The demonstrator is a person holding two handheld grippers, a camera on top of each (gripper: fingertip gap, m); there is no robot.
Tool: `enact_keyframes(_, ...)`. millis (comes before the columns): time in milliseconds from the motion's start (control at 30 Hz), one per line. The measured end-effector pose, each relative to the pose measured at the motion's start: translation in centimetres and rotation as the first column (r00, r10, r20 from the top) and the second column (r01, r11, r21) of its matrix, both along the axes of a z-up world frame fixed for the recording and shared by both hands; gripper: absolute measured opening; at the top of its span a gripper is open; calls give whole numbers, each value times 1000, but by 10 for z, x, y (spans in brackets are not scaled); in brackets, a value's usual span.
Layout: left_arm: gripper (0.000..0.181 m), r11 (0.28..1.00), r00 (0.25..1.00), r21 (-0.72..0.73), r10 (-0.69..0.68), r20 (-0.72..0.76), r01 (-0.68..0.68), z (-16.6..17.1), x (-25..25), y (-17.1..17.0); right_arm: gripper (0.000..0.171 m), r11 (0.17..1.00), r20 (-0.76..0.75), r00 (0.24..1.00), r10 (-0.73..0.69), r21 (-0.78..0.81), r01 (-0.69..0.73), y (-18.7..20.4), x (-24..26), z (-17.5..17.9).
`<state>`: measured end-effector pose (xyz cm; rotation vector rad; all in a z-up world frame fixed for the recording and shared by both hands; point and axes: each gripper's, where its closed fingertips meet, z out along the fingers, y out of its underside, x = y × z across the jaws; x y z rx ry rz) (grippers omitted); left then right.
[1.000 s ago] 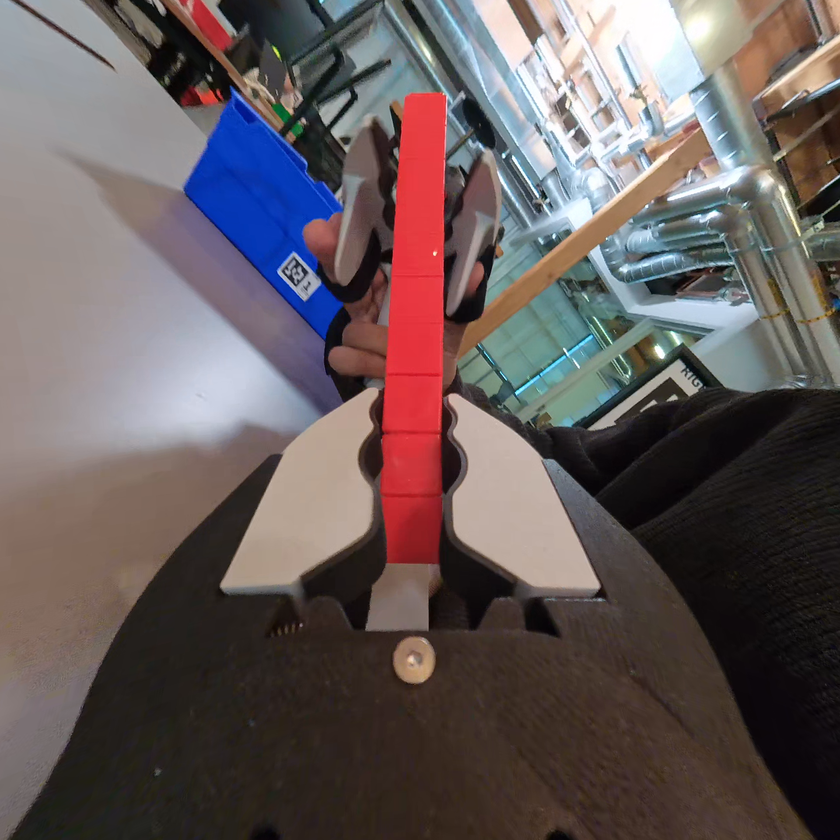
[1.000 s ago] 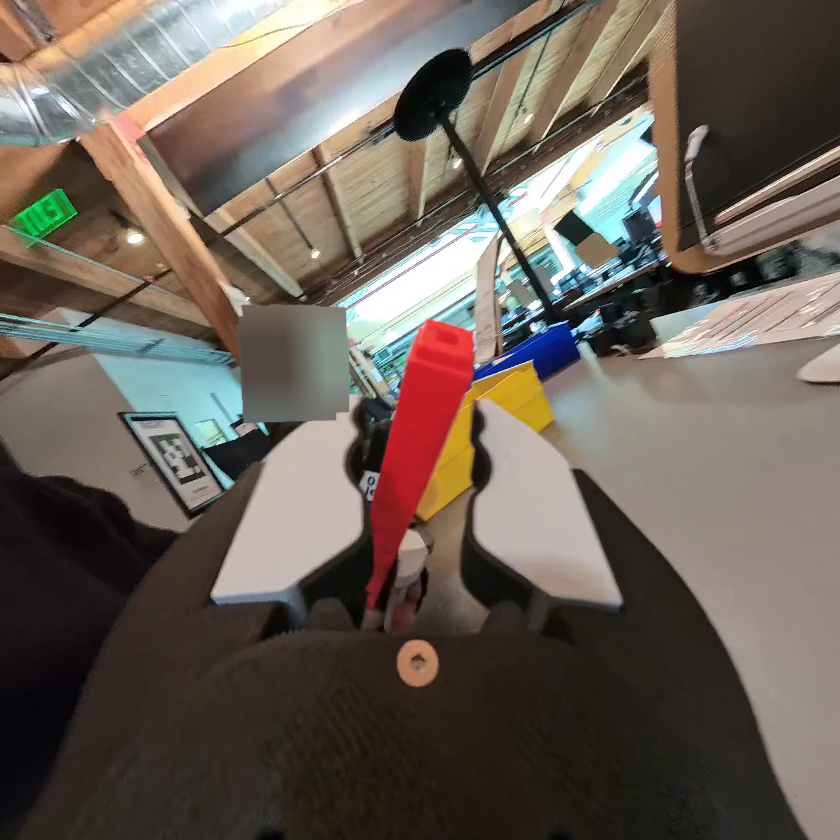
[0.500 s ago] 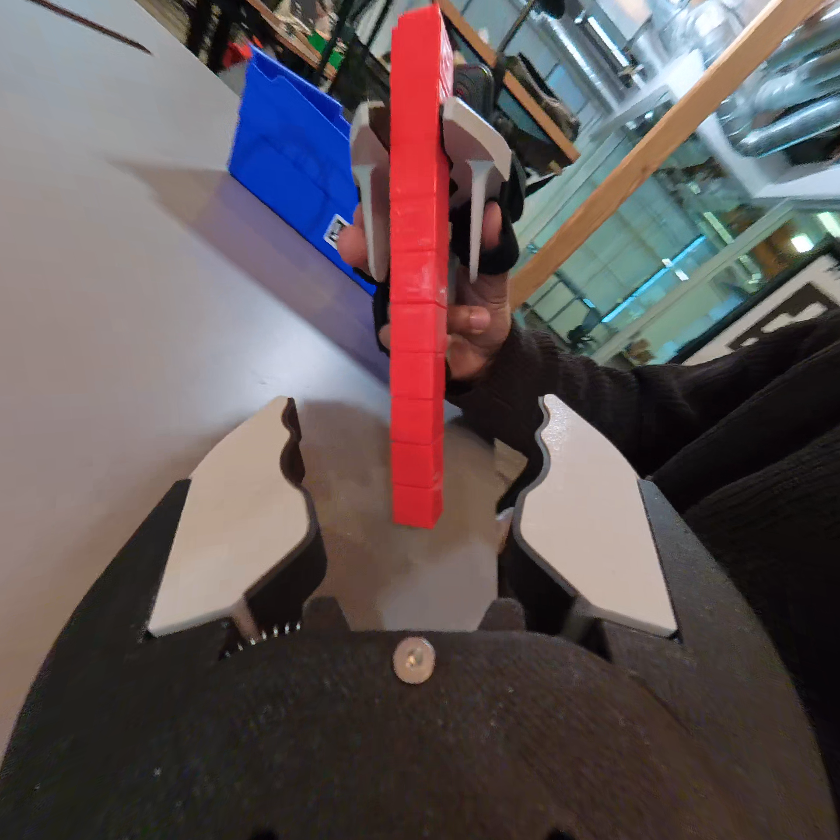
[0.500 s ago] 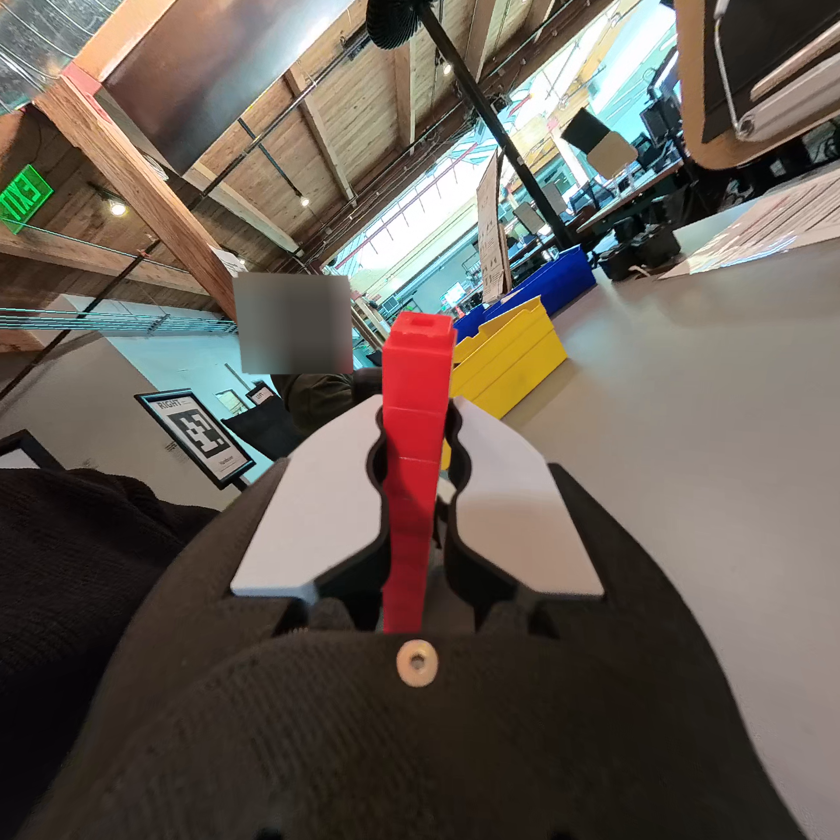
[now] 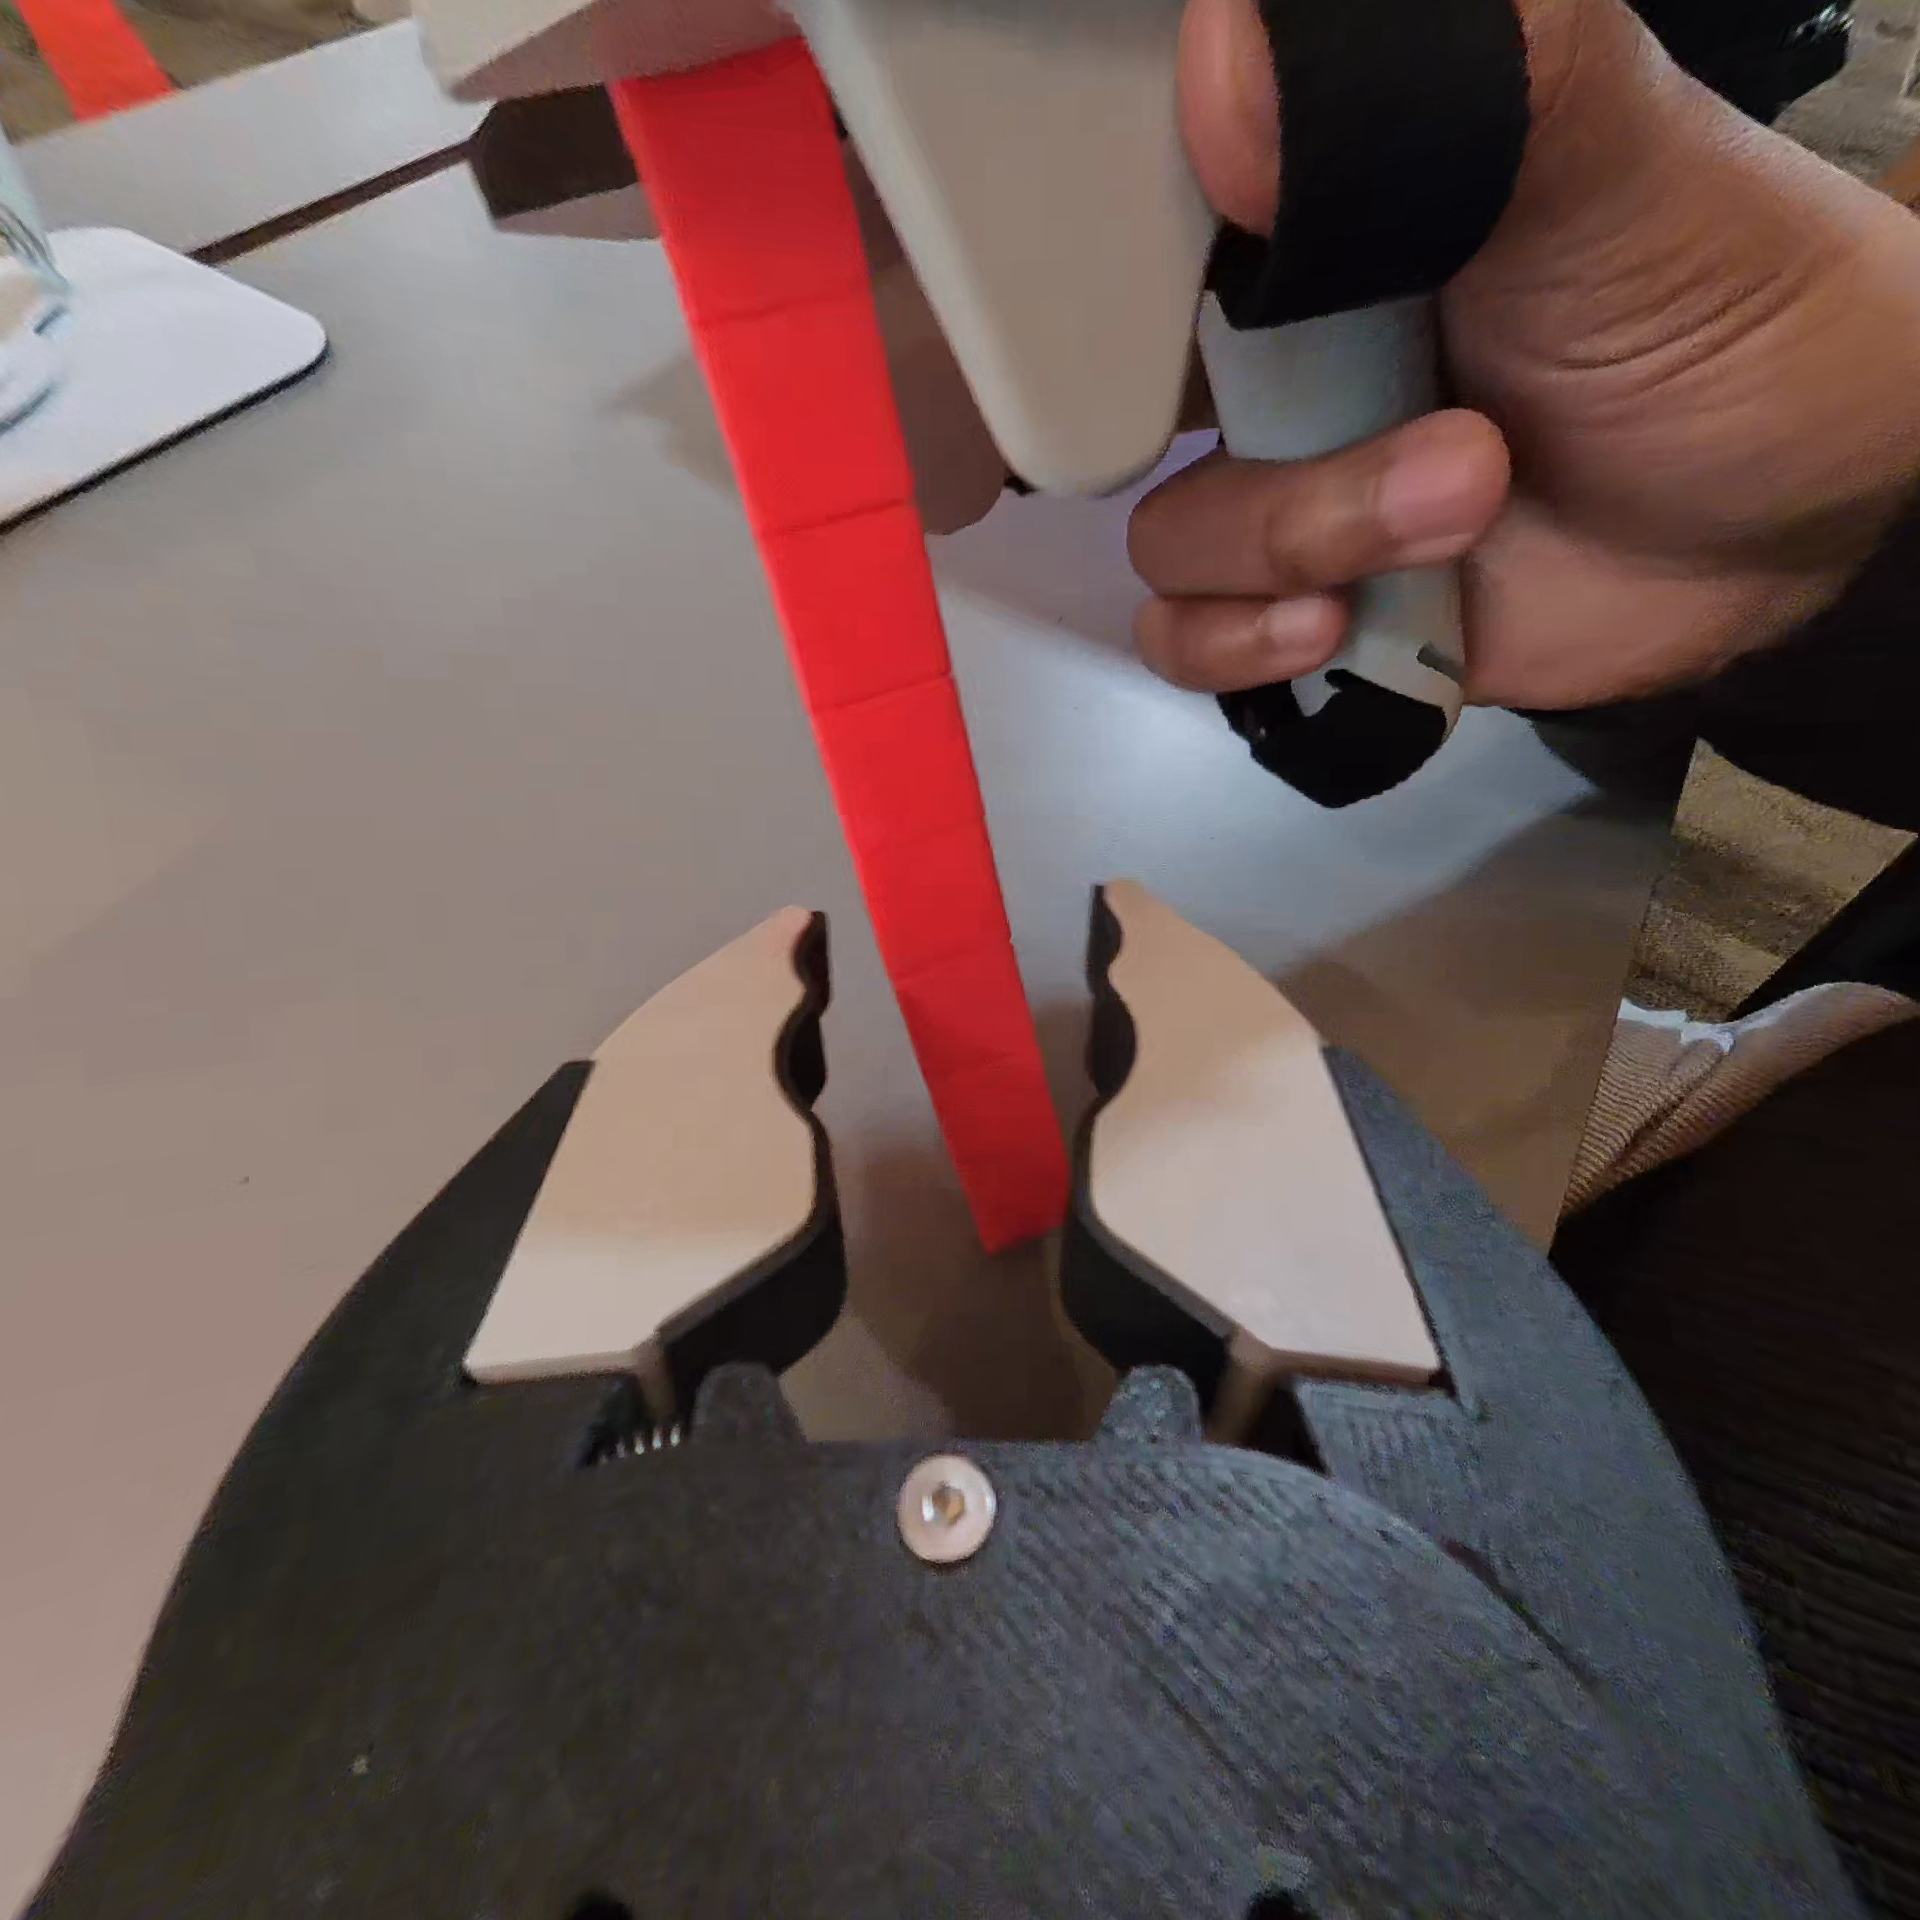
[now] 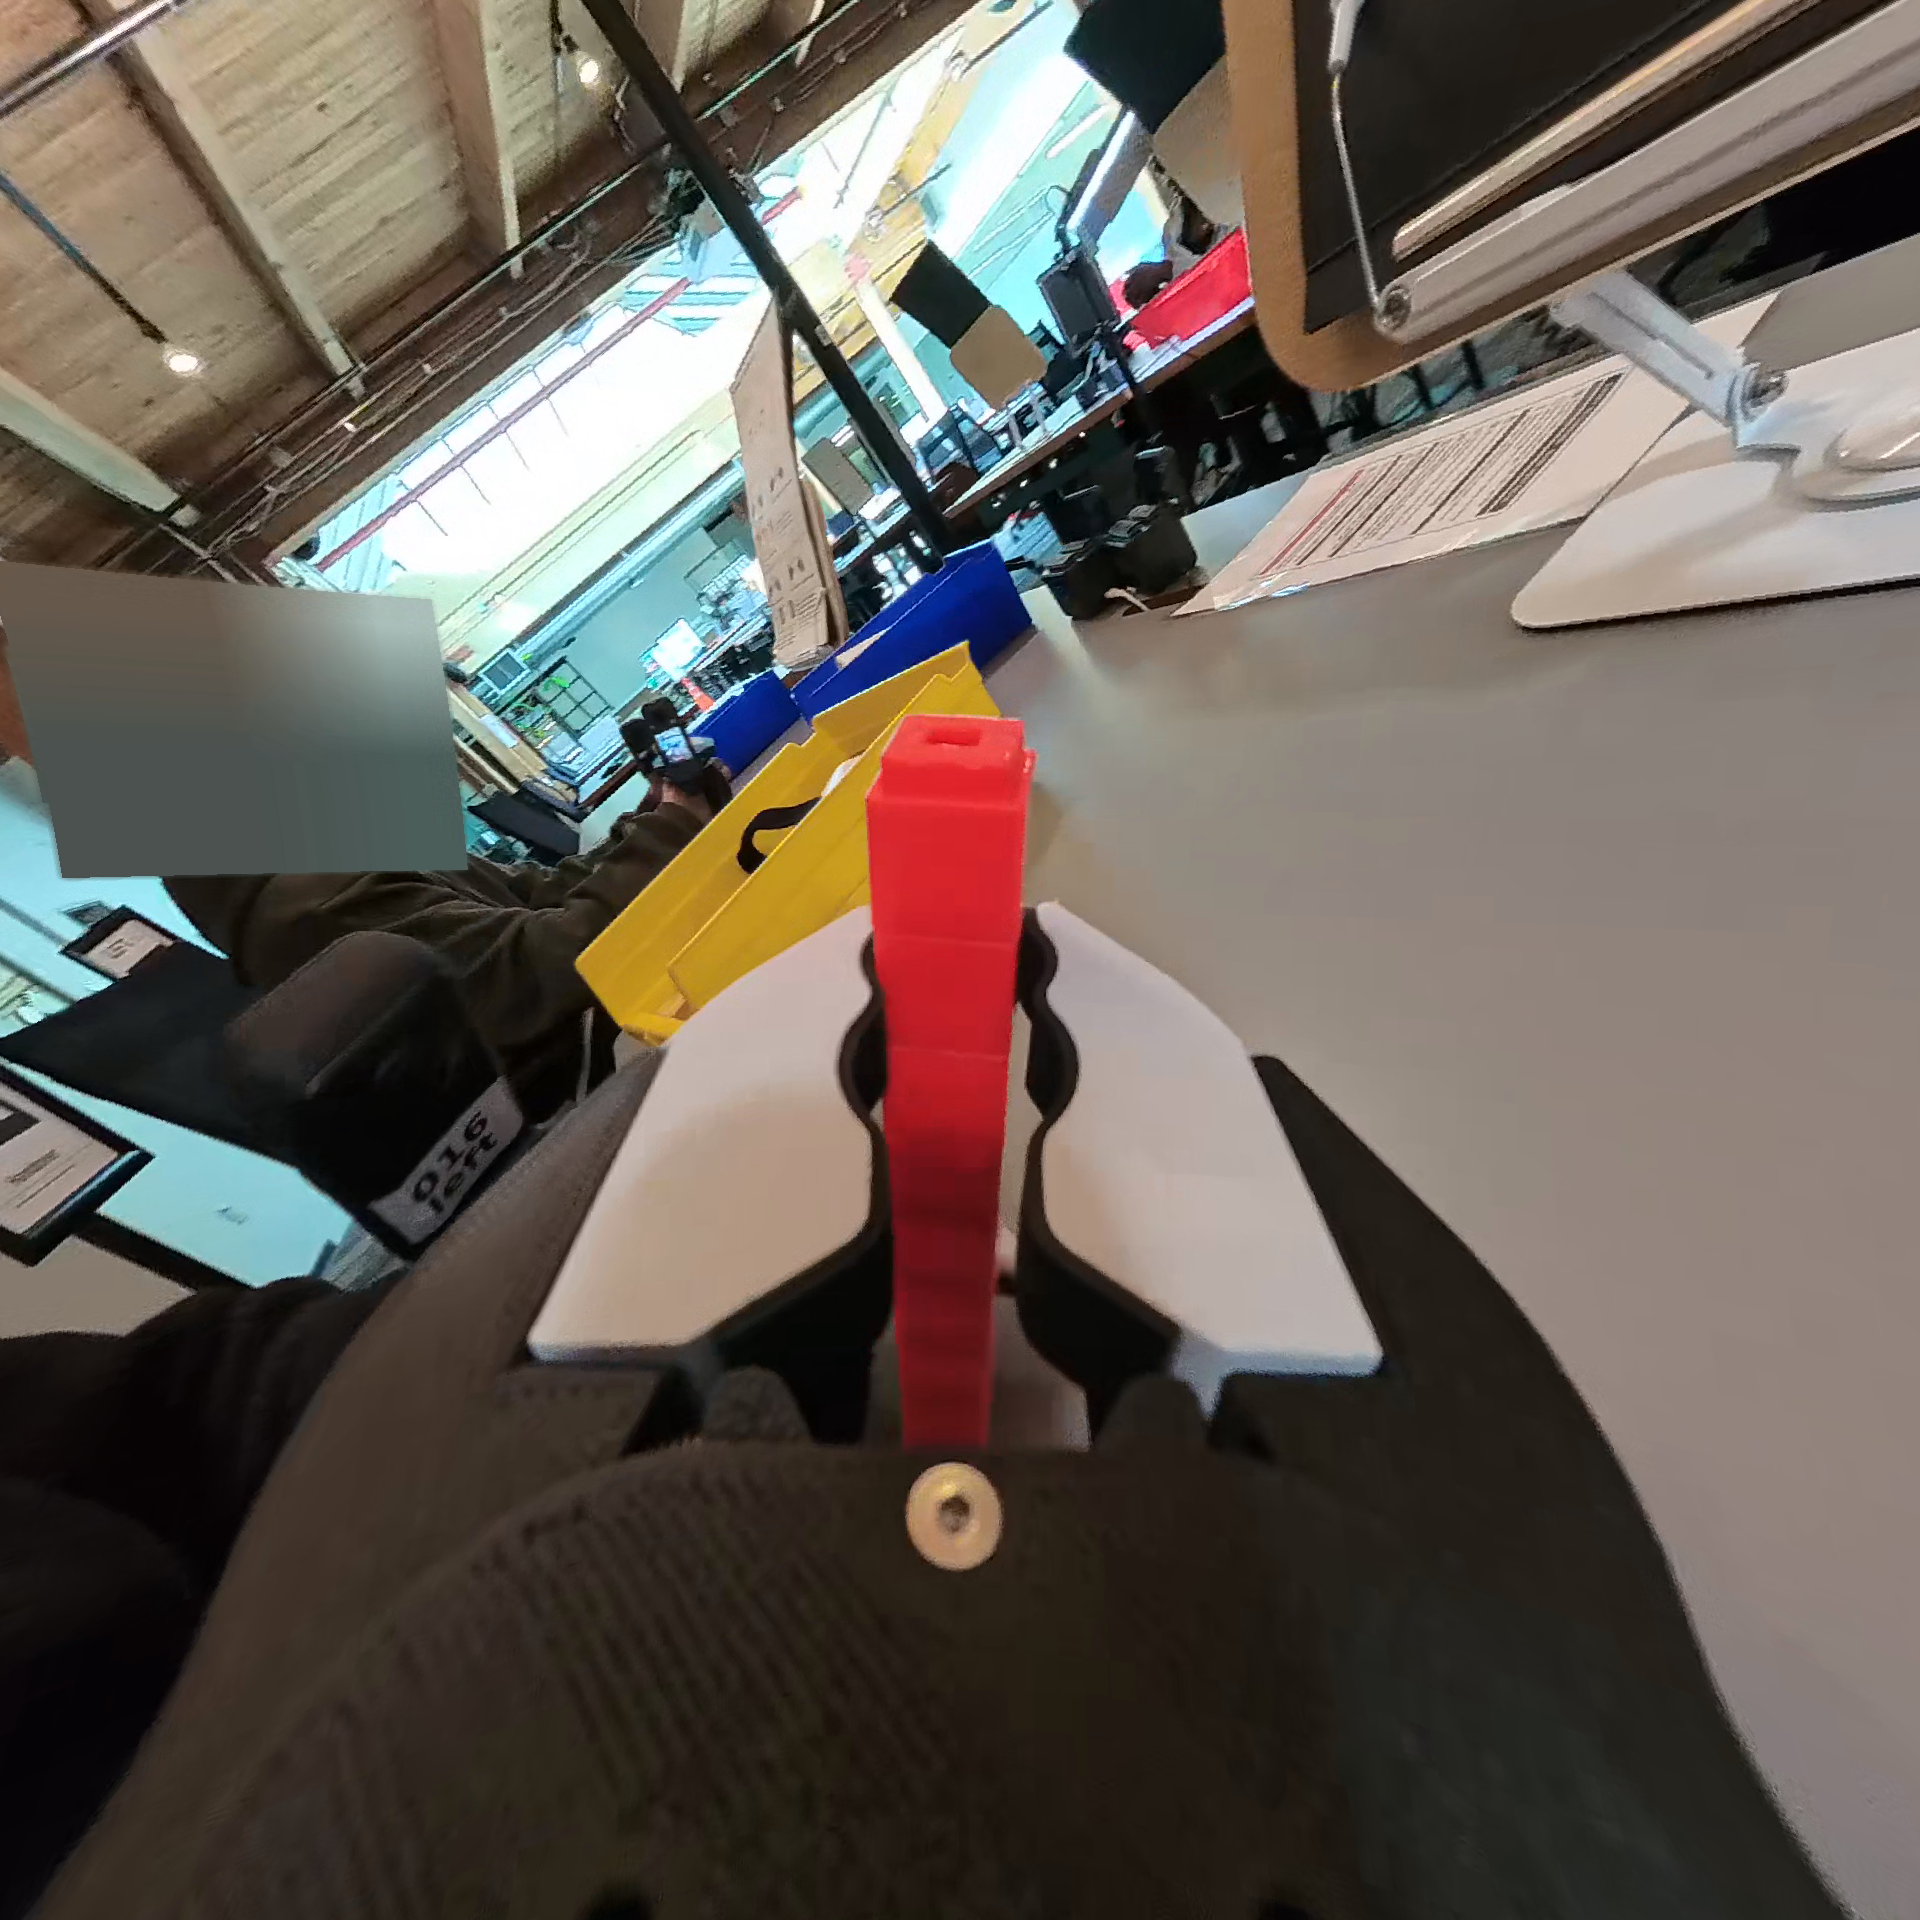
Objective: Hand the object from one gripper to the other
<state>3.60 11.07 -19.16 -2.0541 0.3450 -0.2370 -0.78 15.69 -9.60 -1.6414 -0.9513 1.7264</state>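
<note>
Red block stick (image 6: 948, 1049) is now in your right tool (image 6: 951, 997); its two white fingers (image 6: 1164, 1164) are clenched on the stick near the upper part, and the hollow end stands out above them. In the left wrist view the same stick (image 5: 873, 665) hangs down from the right tool (image 5: 997, 208), which your hand (image 5: 1558, 416) grips by the handle; the lower end of the stick sits between the fingers of your left tool (image 5: 956, 1049). That left tool is released; its jaws stand apart, with a clear gap on the left side of the stick, while the tip seems to touch or almost touch the right finger (image 5: 1236, 1174); I cannot tell which.

I judge that the transfer itself is done and the step in hand is the separation. For the next move you need to draw the left tool straight back along the stick, or lift the right one away, without the right finger catching the tip; keep the right grip firm, because the stick is long and tilted. The grey counter (image 5: 312, 779) lies under both tools; yellow bins (image 6: 769, 883) stand farther off.
</note>
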Motion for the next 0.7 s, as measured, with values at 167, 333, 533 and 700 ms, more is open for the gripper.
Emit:
enact_keyframes(167, 24, 1000, 999, -1, 0, 40, 0, 4, -1, 0, 27, 993, -70, 998, -2, 121, 10, -19, 2, 14)
enact_keyframes(333, 23, 999, 975, 47, -9, 221, -1, 21, -7, 0, 62, 957, -188, 982, 31, 289, 25, -22, 5, 27)
enact_keyframes(533, 23, 990, 840, 140, -104, 532, 34, 49, -15, -4, 75, 972, -249, 968, 39, 235, 22, -6, 7, 23)
enact_keyframes(700, 23, 980, 652, 187, -181, 736, 60, 66, -26, -9, 66, 973, -181, 964, 196, 158, -168, -20, 1, 4)
